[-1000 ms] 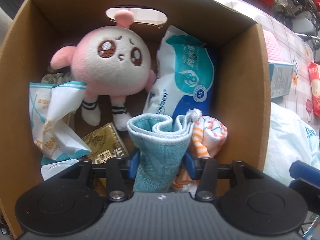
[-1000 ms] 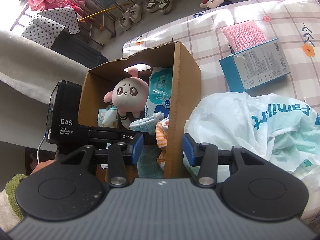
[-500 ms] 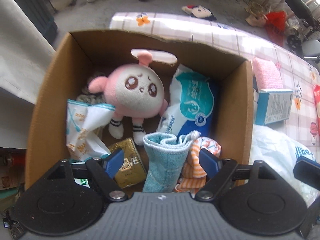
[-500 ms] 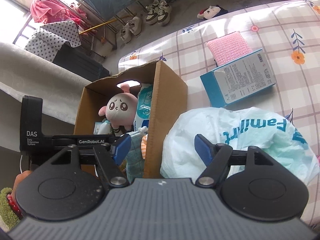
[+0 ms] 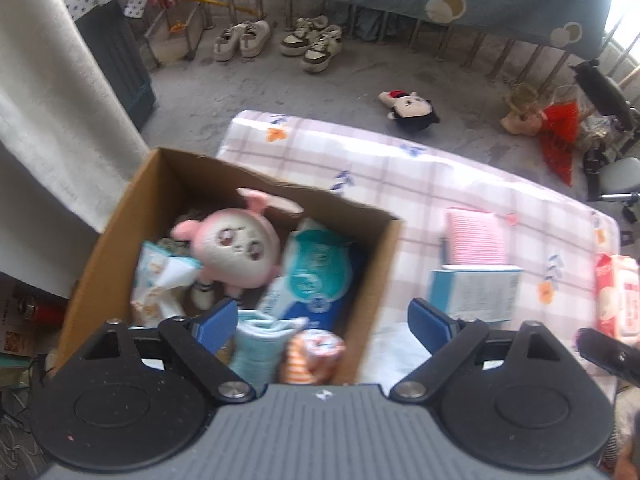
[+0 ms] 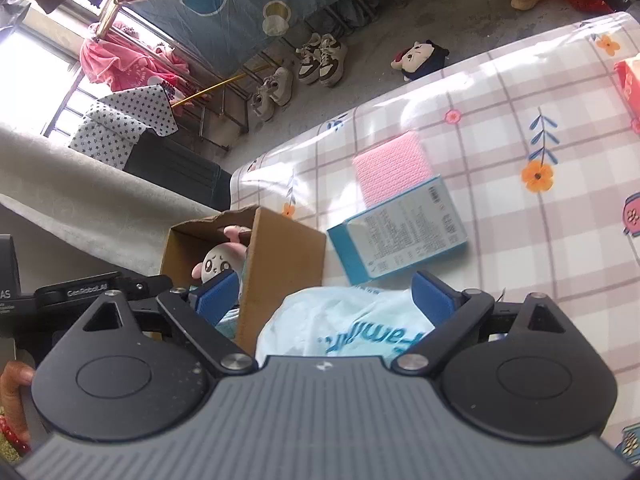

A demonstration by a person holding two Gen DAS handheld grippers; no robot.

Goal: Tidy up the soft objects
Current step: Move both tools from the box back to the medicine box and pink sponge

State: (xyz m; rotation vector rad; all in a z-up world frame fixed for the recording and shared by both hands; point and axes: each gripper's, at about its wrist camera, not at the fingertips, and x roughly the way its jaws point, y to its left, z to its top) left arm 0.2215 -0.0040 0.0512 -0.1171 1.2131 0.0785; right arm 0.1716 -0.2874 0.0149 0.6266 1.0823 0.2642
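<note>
Since a second ago the left gripper point(image 5: 318, 322) has let go of the rolled blue towel point(image 5: 260, 344) and lifted clear; its fingers are opening, nothing between them. That towel now stands in the cardboard box point(image 5: 384, 280) at the desk's point(image 6: 500, 120) left edge, beside the pink plush toy point(image 5: 236, 252). The right gripper point(image 6: 325, 294) has swung toward the white plastic bag point(image 6: 352, 324), fingers opening, not yet pinching it. The bag looks light, limp and slippery (likely to slide); gather a bunched fold near its top.
</note>
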